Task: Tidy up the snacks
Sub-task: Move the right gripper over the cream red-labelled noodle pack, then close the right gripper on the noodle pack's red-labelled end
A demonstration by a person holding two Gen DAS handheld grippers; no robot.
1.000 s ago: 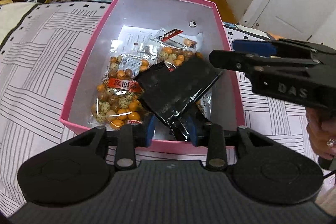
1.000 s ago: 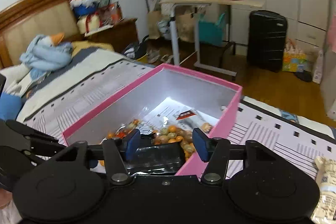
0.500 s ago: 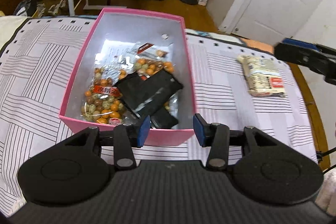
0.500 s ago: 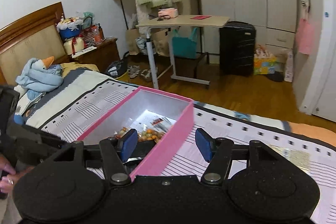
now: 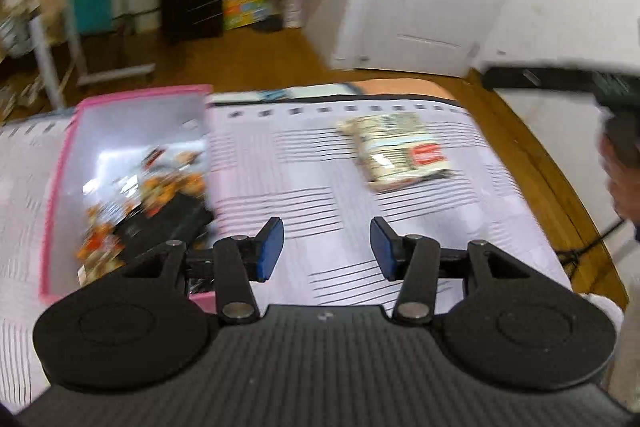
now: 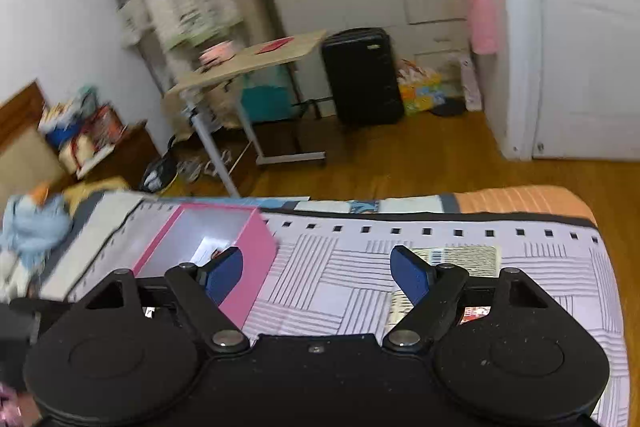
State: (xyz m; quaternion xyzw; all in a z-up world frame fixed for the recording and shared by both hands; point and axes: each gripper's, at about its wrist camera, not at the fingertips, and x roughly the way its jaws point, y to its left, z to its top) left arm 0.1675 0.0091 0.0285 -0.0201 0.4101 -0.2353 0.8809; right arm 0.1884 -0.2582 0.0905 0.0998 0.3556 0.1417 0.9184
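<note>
Both grippers were empty, jaws apart: left gripper (image 5: 327, 247), right gripper (image 6: 318, 273). Pink box (image 5: 60, 163) already held snack bags. One beige packet (image 5: 400, 151) lay on the bedspread, well right of the box. Next, probably: grab the packet, drop it in.

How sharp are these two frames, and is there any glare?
Left wrist view: heavy motion blur smears the pink box, with glare on its floor; the beige snack pack is soft. Right wrist view: sharper, background still smeared, fisheye bending the door.
</note>
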